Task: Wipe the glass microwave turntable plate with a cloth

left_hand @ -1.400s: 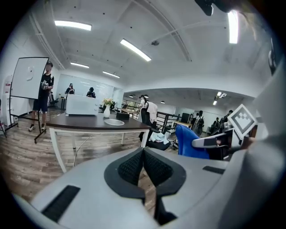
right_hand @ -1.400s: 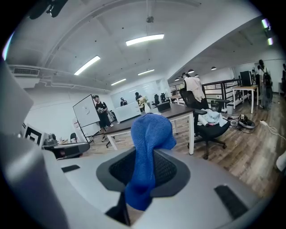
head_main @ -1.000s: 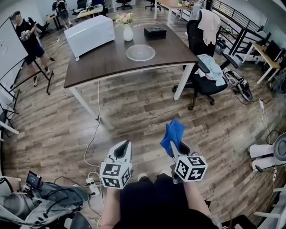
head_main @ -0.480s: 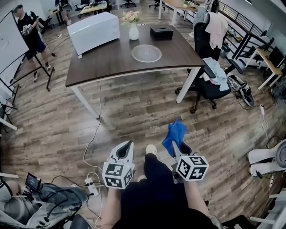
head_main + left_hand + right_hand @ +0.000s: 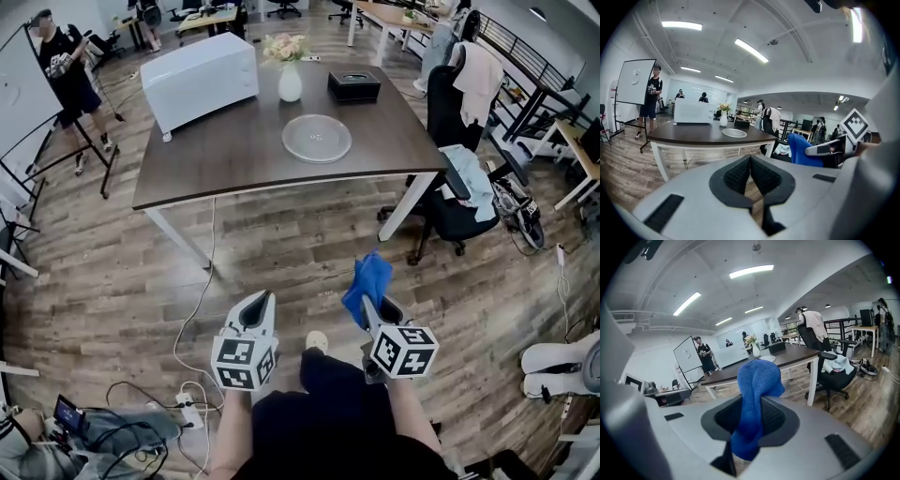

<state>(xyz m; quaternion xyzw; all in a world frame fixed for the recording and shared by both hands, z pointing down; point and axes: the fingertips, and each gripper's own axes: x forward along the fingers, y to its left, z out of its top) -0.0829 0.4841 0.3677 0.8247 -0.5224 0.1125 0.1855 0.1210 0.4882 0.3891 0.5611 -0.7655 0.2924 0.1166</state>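
Clamping a blue fleecy cloth (image 5: 367, 279), the right gripper (image 5: 368, 307) is closed; the left gripper (image 5: 260, 305) is closed, empty. The round glass turntable plate (image 5: 317, 138) lies well apart at twelve o'clock.

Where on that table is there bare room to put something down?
The table is bare at its near-left, between microwave and glass plate, and at the right corner past the plate. Its far edge is crowded: vase, black box.

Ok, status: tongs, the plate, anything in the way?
Left tongs shut, empty. Right tongs shut on blue cloth. Glass plate on table, well ahead of both. Wood floor in between; office chair beside table's right end.
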